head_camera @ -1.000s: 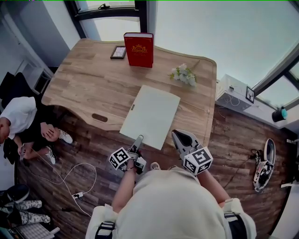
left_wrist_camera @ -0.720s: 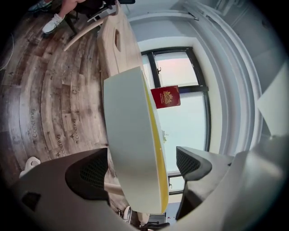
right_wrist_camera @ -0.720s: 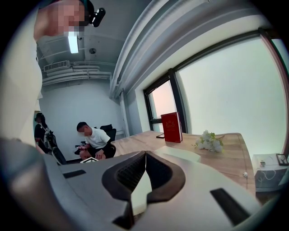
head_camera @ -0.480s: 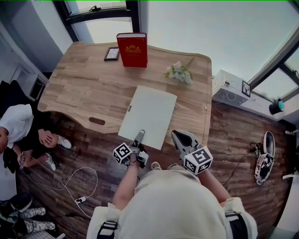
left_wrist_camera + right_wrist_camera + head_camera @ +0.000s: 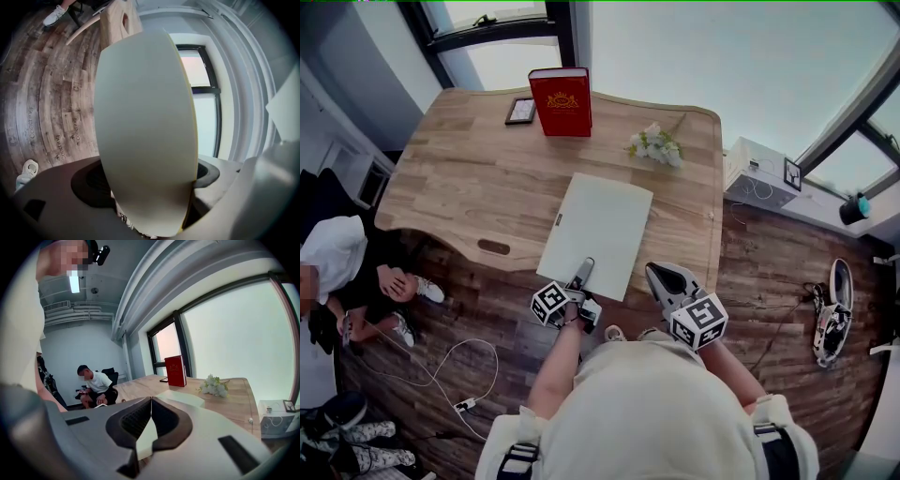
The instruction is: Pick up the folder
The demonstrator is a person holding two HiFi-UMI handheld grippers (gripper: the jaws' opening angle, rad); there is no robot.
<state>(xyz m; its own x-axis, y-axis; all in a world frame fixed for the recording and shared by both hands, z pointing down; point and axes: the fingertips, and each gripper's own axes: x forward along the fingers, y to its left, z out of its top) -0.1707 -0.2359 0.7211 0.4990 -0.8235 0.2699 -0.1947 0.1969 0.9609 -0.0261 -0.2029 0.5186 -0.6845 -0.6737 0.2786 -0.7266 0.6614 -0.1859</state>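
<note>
The pale cream folder [image 5: 598, 230] lies on the wooden table [image 5: 469, 178], its near edge sticking out past the table's front. My left gripper [image 5: 581, 275] is shut on that near edge. In the left gripper view the folder [image 5: 143, 117] fills the middle, clamped between the jaws of the left gripper [image 5: 150, 197]. My right gripper [image 5: 662, 277] hangs just right of the folder's near right corner, shut with nothing in it. In the right gripper view the right gripper [image 5: 151, 400] has its jaws together and the folder [image 5: 183, 398] lies beyond them.
A red book [image 5: 561, 101] stands at the table's far edge beside a small dark frame [image 5: 521, 111]. White flowers [image 5: 654, 146] lie at the far right. A seated person [image 5: 337, 272] is left of the table. Cables [image 5: 459, 370] and shoes [image 5: 830, 323] lie on the floor.
My left gripper has edged slightly forward with the folder's edge in its jaws. The right gripper has hardly moved.
</note>
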